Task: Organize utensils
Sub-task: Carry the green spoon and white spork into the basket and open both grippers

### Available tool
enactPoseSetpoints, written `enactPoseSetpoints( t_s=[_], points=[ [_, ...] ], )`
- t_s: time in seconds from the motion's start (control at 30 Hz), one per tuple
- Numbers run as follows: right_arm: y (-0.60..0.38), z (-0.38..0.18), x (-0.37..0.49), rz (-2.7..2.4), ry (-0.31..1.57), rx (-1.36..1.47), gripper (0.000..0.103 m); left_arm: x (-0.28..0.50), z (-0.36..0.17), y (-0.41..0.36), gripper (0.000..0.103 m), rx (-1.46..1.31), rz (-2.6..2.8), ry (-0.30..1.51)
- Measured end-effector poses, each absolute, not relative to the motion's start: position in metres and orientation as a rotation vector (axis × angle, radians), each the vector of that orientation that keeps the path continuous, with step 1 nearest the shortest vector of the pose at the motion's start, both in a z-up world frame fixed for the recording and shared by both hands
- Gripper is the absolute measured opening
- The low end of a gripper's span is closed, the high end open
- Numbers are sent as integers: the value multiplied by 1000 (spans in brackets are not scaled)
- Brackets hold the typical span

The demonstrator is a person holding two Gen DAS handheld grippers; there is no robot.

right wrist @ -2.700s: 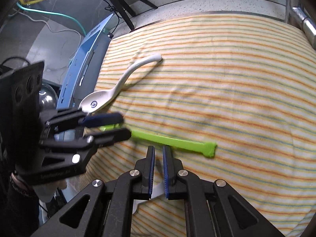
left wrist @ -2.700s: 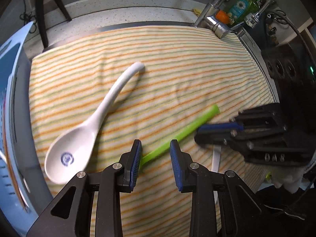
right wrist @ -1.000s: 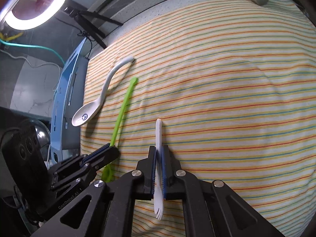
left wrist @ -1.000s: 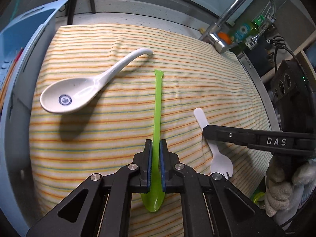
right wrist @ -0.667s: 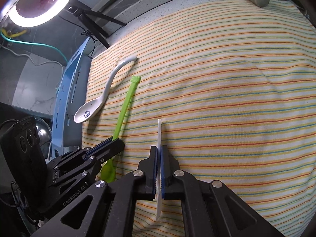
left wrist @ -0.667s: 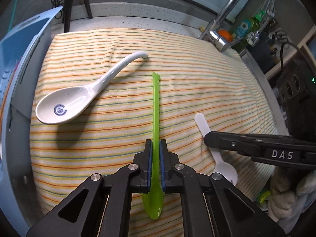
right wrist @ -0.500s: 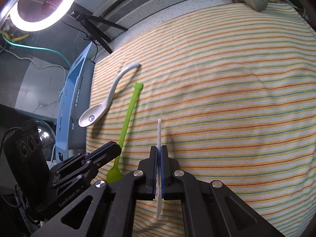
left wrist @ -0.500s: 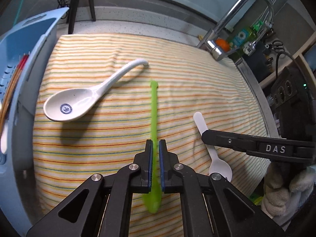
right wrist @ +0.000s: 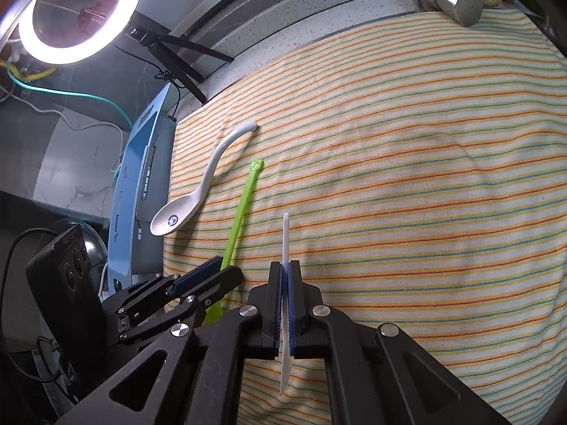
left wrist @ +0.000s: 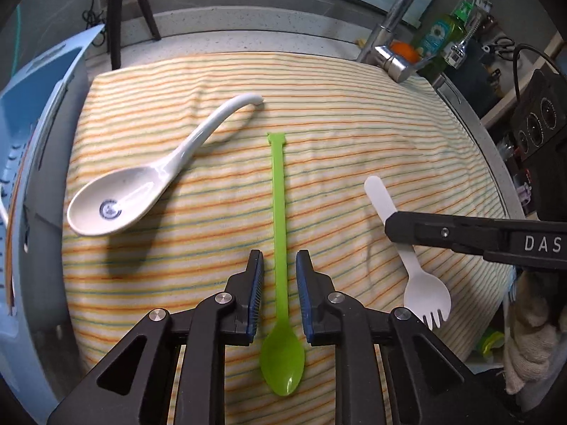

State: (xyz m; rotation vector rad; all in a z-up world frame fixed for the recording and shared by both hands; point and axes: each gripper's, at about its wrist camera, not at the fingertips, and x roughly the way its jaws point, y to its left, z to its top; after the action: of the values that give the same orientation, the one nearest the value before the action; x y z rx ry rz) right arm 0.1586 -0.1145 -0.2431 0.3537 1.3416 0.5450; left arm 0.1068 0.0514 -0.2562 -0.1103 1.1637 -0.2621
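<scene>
1. The long, thin lime-green plastic spoon (left wrist: 280,248) lies flat on the striped yellow-and-orange cloth (left wrist: 336,106) that covers the bench, bowl toward the camera and handle pointing away. The left tool (left wrist: 280,283) stands astride its stem with the jaws just parted; the blue pads (left wrist: 258,283) are clear of the plastic on both sides, so the spoon is released.

2. It looks very light and somewhat bendy. The narrow stem is the place to take it, a little above the bowl, where the tool now sits (a pinch near the far tip would probably let the bowl end sag and swing).

3. The short white plastic spork (left wrist: 407,248) is to the right of the green spoon, and the right tool (right wrist: 284,304) is closed on the middle of its flat handle, the blade seen edge-on between the pads. It seems thin, smooth and nearly weightless, so it could pivot in the grip; holding it mid-handle looks sound.

4. The white ceramic soup spoon (left wrist: 141,184) with a blue mark in its bowl rests to the left of the green spoon, handle curving away. It is likely the heaviest and most breakable piece, glazed and slick, and best taken at the thick neck where handle meets bowl.

5. A pale blue plastic rack (left wrist: 39,113) stands at the cloth's edge, further left of the green spoon.
</scene>
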Motion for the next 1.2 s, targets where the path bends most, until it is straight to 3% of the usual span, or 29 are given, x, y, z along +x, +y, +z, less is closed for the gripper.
enactPoseSetpoints(
  t_s=[0.03, 0.07, 0.5, 0.77, 1.2],
  points=[
    [-115, -244, 158, 543, 1343, 357, 3, 108, -257, 49, 7, -78, -253, 1151],
    [-116, -244, 158, 541, 1344, 358, 3, 110, -257, 48, 5, -61, -246, 1145],
    [-101, -222, 166, 586, 1301, 378, 3, 95, -211, 93, 5, -246, -247, 1049],
    [-39, -183, 182, 705, 1223, 358, 3, 86, -181, 163, 5, -297, -140, 970],
    [87, -154, 203, 864, 1190, 342, 3, 90, -186, 260, 5, -374, 20, 952]
  ],
)
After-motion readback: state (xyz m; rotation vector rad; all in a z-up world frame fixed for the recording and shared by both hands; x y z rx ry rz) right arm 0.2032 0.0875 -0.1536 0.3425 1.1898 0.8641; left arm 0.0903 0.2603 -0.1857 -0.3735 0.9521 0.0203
